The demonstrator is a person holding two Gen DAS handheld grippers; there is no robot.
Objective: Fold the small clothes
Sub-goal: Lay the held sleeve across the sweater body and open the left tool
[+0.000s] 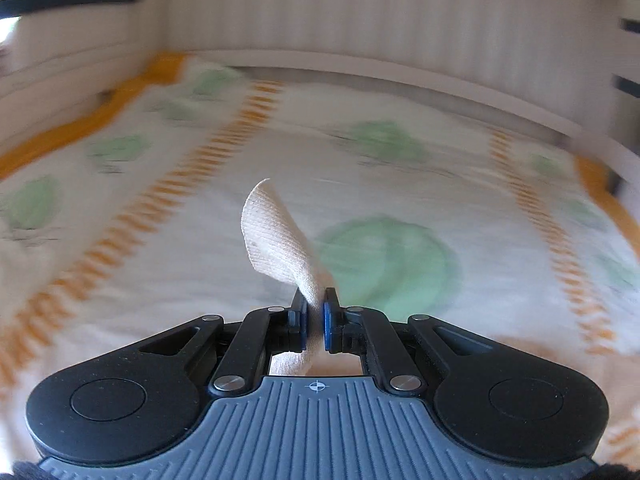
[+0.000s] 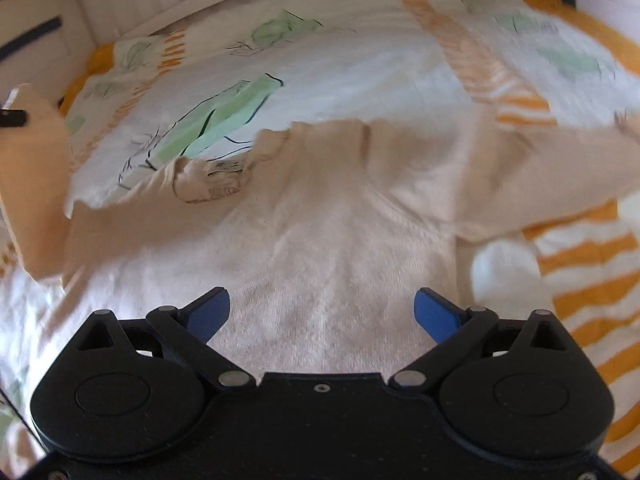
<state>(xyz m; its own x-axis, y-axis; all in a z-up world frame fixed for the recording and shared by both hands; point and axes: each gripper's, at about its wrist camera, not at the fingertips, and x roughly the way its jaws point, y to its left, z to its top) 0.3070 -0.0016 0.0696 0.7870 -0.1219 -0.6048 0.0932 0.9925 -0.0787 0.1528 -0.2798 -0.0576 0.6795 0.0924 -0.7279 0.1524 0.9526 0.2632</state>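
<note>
My left gripper (image 1: 316,300) is shut on a cream knit piece of the small garment (image 1: 276,236); the cloth sticks up and forward from between the blue pads and a bit hangs below them. That gripper is lifted above a blurred bedspread (image 1: 200,220). In the right wrist view the cream garment (image 2: 320,240) lies spread on the bed, its neckline with a small printed label (image 2: 218,178) at the left and a sleeve part raised at the right (image 2: 520,176). My right gripper (image 2: 322,312) hovers just over the garment's body, open, nothing between its fingers.
The bedspread (image 2: 360,64) is white with green shapes and orange striped bands. A white ribbed wall panel (image 1: 360,12) and a pale bed rim (image 1: 400,76) run behind it. A white rounded object (image 2: 504,272) sits at the right beside the garment.
</note>
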